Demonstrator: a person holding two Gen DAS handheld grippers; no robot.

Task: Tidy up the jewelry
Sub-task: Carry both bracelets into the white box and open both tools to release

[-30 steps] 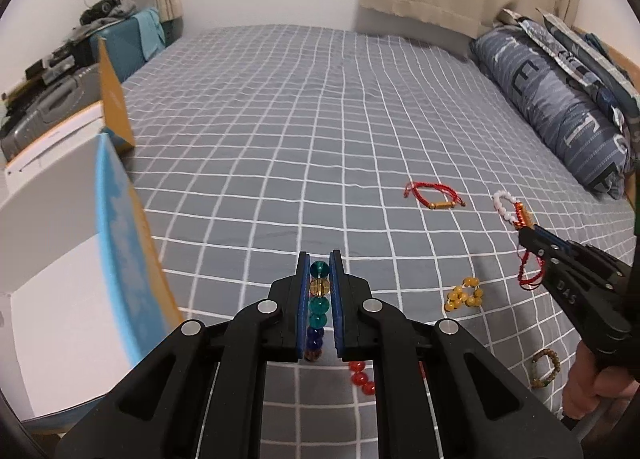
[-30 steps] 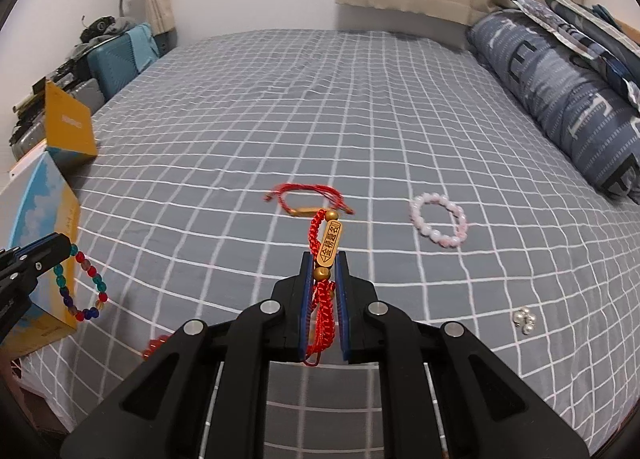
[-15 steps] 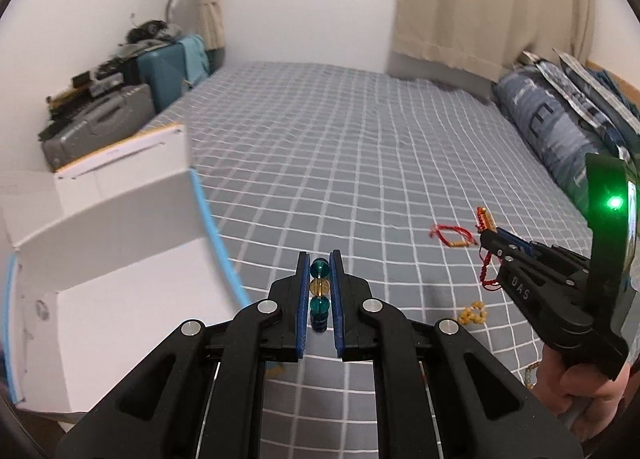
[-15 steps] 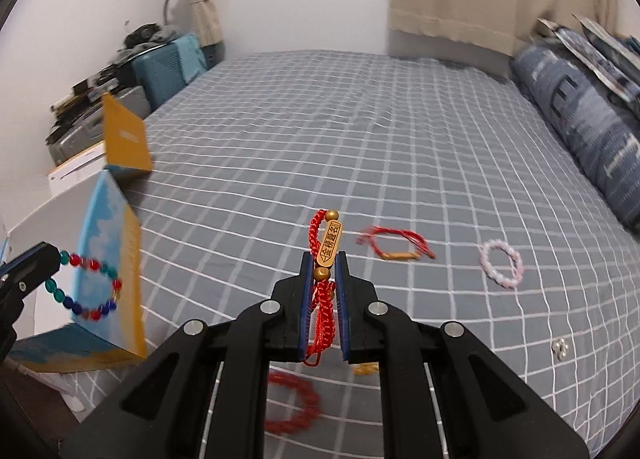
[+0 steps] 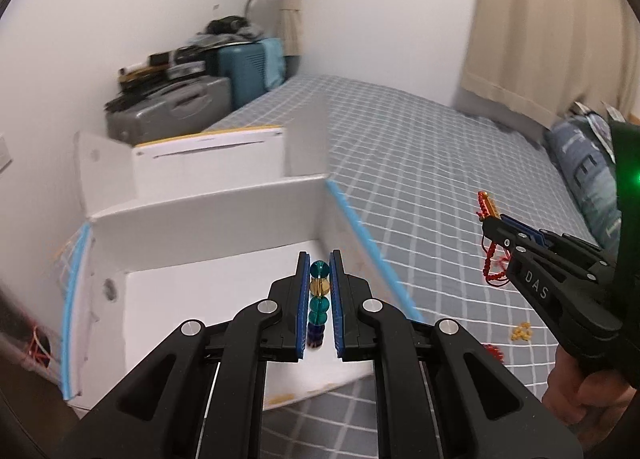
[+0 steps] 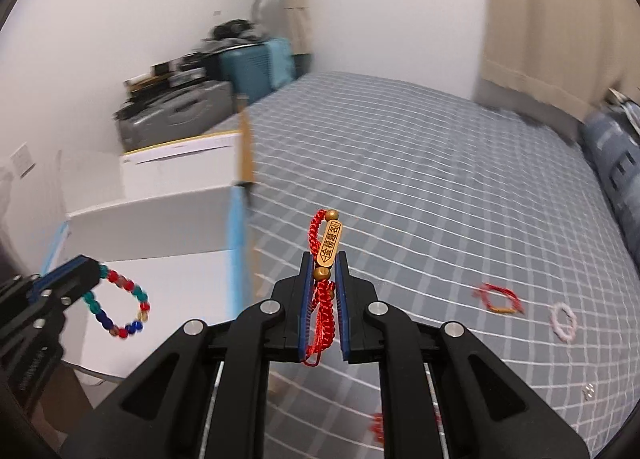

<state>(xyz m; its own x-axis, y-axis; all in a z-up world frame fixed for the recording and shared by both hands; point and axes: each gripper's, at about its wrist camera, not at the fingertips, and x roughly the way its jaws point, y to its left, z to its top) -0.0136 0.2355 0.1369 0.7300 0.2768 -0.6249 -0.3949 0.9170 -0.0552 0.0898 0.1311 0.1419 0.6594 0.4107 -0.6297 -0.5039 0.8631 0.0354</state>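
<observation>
- Glass-like beads, teal, amber and dark blue, sit clamped between the nearly closed fingers of the left gripper (image 5: 319,291); this beaded bracelet (image 6: 120,309) hangs as a loop from the fingertips in the right wrist view.
- Change over the last second: the left gripper was above the checked bedspread (image 5: 420,187) with the box at the frame edge; now it hangs over the open white box (image 5: 208,219), bracelet above the box floor.
- Right gripper (image 6: 323,279) is likewise clamped, holding the red cord bracelet (image 6: 322,307) with its gold tag upright above the tips. It has swung left too; the box wall now lies just left of its fingers, but the gripper is over the bedspread, not the box.
- Judgement: transport is nearly done for the left piece; release into the box looks like the next step, with the right piece to follow.
- Remaining on the bedspread: red string bracelet (image 6: 498,299), pink bead bracelet (image 6: 563,322), small yellow beads (image 5: 520,333).
- Risk: the loop could catch on a finger at release.
</observation>
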